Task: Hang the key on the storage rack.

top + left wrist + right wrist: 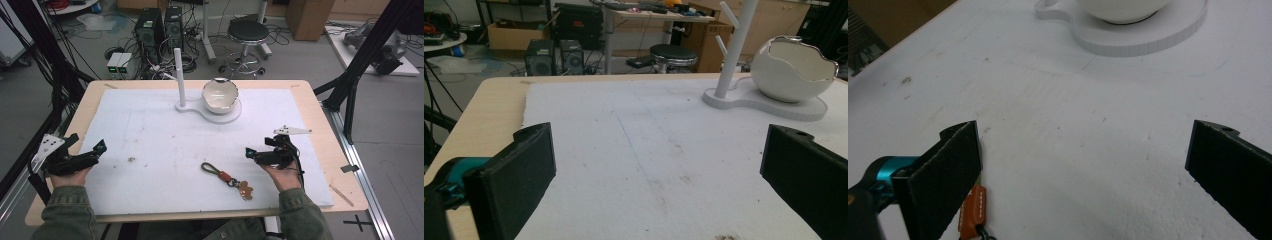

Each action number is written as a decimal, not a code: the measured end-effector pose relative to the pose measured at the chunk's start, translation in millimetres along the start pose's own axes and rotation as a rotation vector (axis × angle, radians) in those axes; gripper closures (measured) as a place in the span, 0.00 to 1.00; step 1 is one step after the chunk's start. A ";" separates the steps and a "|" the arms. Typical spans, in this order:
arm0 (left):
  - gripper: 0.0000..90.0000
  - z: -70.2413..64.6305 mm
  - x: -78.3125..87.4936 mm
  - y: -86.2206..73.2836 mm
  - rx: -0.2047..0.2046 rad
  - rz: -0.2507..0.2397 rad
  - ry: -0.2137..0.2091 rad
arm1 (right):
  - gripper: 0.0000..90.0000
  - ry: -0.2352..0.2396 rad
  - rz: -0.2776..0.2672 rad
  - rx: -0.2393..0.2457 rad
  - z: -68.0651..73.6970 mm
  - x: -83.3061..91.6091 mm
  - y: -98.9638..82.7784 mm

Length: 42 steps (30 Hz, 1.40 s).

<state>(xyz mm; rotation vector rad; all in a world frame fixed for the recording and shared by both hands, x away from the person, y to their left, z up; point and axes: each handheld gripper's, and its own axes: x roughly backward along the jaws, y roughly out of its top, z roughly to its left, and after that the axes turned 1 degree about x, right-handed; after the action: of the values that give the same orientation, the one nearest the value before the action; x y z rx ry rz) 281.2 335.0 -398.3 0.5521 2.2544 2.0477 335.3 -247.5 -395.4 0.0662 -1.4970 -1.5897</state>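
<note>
Right gripper [248, 153]: held in the person's right hand [282, 176] at the near right of the white foam mat [150, 140], just above it. Its jaws are spread wide and hold nothing. In the right gripper view, bare mat lies between the two jaws, and the orange leather tab of the keychain [973, 212] shows just beside the left jaw, at the lower edge.

Keychain [227, 178]: lies flat on the mat near the front edge, just left of the right gripper and apart from it. From far left to near right it consists of an olive cord loop, an orange tab, a dark metal clasp and a tan charm.

Left gripper [100, 148]: held in the person's left hand [67, 176] at the near left edge of the worktop [320, 115]. Its jaws are also spread wide and empty, well apart from the keychain.

At the far middle of the mat stands a white stand [207, 114] with an upright peg post [179, 77]. A white eggshell-shaped bowl [219, 93] sits on its round base.
</note>
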 end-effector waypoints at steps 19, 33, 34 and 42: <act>0.02 -0.1 -0.3 -0.2 0.001 0.001 -0.003 | 0.01 0.061 0.183 0.095 26.0 -28.2 0.8; 0.02 0.0 -0.6 -0.5 -0.001 0.005 -0.009 | 0.01 0.062 0.354 0.186 47.2 -50.2 -6.3; 0.02 0.0 -0.7 -0.5 -0.002 0.007 -0.009 | 0.01 0.061 0.363 0.189 48.5 -51.4 -6.9; 0.02 -0.4 -1.5 -0.8 -0.002 0.011 -0.017 | 0.10 0.070 0.399 0.223 55.6 -56.0 -9.5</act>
<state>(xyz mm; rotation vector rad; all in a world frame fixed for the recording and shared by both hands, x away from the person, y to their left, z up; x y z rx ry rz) 282.2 334.1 -399.4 0.5800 2.2443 2.0426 329.0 -171.6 -418.2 -0.0483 -1.5172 -1.0919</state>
